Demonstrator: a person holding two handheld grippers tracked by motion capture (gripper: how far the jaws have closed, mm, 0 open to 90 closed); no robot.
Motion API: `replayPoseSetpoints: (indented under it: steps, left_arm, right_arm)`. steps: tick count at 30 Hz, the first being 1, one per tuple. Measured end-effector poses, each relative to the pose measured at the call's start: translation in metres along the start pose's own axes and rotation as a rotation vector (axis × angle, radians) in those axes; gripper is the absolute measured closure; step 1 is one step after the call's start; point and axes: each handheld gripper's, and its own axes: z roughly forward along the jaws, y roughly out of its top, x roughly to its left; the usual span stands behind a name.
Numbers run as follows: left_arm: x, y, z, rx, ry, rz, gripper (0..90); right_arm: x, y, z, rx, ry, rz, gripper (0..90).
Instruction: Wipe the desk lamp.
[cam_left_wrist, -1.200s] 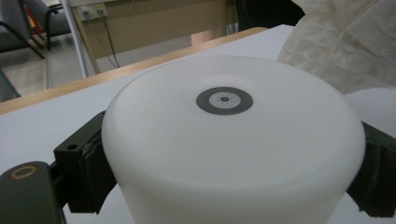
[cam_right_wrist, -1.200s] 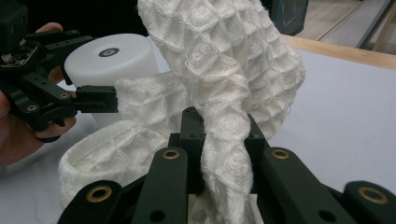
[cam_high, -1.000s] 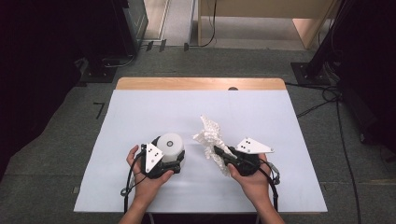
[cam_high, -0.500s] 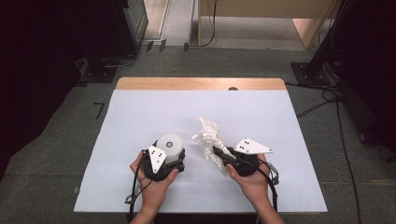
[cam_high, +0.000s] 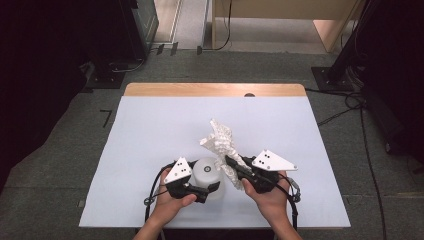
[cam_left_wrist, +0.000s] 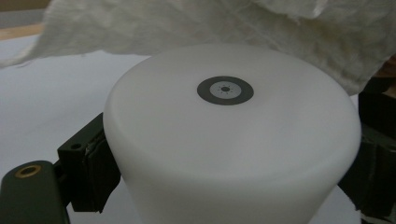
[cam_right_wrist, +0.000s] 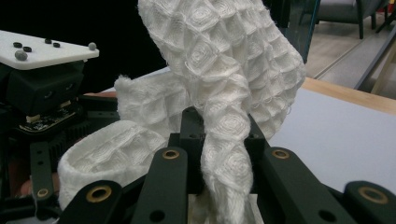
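A white plastic cup is clamped between the jaws of my left gripper near the table's front edge. In the left gripper view its base, marked with a dark ring, faces the camera, and black pads press on its sides. My right gripper is shut on a white waffle-weave cloth, which stands up from the jaws and hangs just right of the cup. In the right gripper view a twisted strand of the cloth is pinched between the jaws.
The table has a pale blue-white cover, with a bare wooden strip along the far edge. Beyond it are grey carpet, cables and dark equipment stands. The person's hands come in at the bottom.
The left gripper has carried the cup rightward and nearer the person, close beside the cloth. The right gripper has lifted slightly with the cloth still in it.
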Motion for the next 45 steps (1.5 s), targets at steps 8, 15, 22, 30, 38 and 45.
replayPoseSetpoints:
  steps: [8,15,22,30,38,45]
  left_arm:
    - [0.014,0.006,-0.015,-0.071,-0.005,-0.119,8.6]
    - [0.028,0.011,-0.032,-0.123,0.032,-0.173,8.7]
    - [0.042,0.017,-0.054,-0.202,0.074,-0.216,8.7]
    - [0.042,0.017,-0.054,-0.184,0.072,-0.196,8.7]
    - [0.031,0.011,-0.035,-0.121,0.033,-0.159,8.7]
    - [0.023,0.009,-0.025,-0.078,0.017,-0.124,8.7]
  right_arm:
    - [0.012,-0.008,0.011,0.033,0.014,-0.011,77.6]
    - [0.018,-0.021,0.025,0.104,0.036,-0.011,77.6]
    - [0.027,-0.035,0.041,0.193,0.086,-0.026,77.6]
    - [0.032,-0.038,0.046,0.212,0.098,-0.032,77.7]
    - [0.022,-0.026,0.033,0.147,0.067,-0.016,77.7]
    - [0.014,-0.017,0.022,0.102,0.046,-0.007,77.7]
